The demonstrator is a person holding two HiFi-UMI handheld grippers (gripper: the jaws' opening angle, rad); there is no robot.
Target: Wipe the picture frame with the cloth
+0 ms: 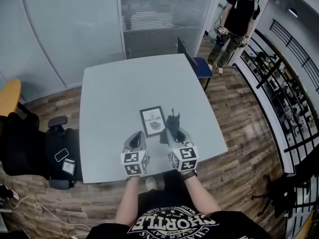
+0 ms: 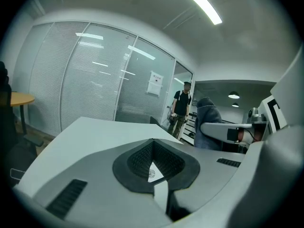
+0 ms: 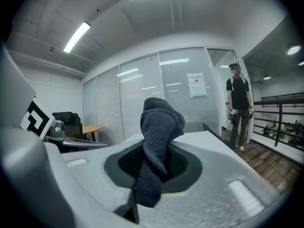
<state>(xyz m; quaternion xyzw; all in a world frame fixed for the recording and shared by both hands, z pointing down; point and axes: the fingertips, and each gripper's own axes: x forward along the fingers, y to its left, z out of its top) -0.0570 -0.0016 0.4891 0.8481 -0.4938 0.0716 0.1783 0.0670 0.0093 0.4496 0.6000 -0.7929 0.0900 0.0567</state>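
A black-framed picture [image 1: 153, 120] with white print lies flat on the pale grey table [image 1: 114, 93], near its front edge. My right gripper [image 1: 172, 132] is shut on a dark grey cloth [image 1: 173, 122] that stands up out of the jaws just right of the frame. In the right gripper view the cloth [image 3: 158, 127] fills the pinch and rises above it. My left gripper [image 1: 138, 135] hovers just in front of the frame's near left corner, shut and holding nothing. Part of the frame [image 2: 152, 173] shows through a small gap between its pads, and the cloth [image 2: 209, 120] is off to its right.
A person [image 1: 238, 21] stands on the wooden floor beyond the table's far right corner, holding grippers. A blue chair [image 1: 198, 66] is at the table's far right edge. A black office chair [image 1: 55, 151] and a yellow table [image 1: 10, 96] are on the left. Glass walls stand behind.
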